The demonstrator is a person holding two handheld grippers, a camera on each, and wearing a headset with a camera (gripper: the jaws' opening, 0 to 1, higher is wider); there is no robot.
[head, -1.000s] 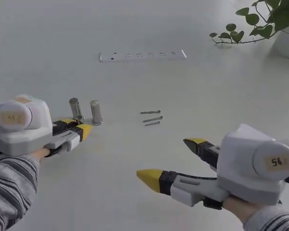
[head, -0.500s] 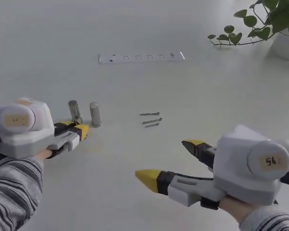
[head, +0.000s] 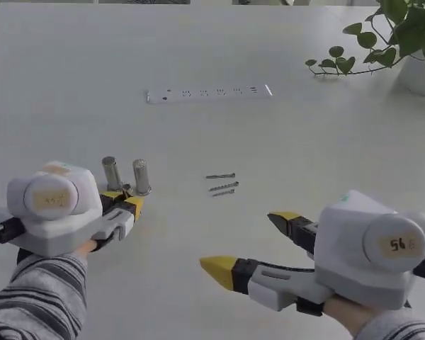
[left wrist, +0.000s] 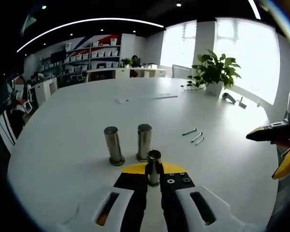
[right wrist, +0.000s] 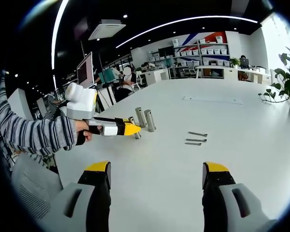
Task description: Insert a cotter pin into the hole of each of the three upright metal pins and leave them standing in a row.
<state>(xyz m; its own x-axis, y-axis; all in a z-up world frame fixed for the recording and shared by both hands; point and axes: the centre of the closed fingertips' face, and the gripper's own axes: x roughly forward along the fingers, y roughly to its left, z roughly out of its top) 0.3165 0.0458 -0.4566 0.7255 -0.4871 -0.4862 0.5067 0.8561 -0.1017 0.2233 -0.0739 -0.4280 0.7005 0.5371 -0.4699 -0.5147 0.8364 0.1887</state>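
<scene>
Two metal pins (head: pixel 112 172) (head: pixel 141 176) stand upright side by side on the white table. A third metal pin (left wrist: pixel 153 166) is upright between the jaws of my left gripper (head: pixel 131 202), which is shut on it just in front of the standing pair (left wrist: pixel 113 145) (left wrist: pixel 144 141). Three cotter pins (head: pixel 223 185) lie in a small stack to the right of them, also seen as cotter pins (left wrist: pixel 195 137) (right wrist: pixel 195 138). My right gripper (head: pixel 248 243) hovers open and holds nothing, nearer than the cotter pins; its jaws (right wrist: pixel 157 169) are wide apart. Whether the held pin touches the table is unclear.
A white power strip (head: pixel 209 93) lies across the table farther back. A potted plant (head: pixel 389 35) trails leaves at the far right corner. Bare tabletop surrounds the pins. Office desks and people are far behind.
The camera has tilted, so everything sits lower in the picture. My left gripper with its pin has crept slightly toward the two standing pins. The right gripper has hardly moved.
</scene>
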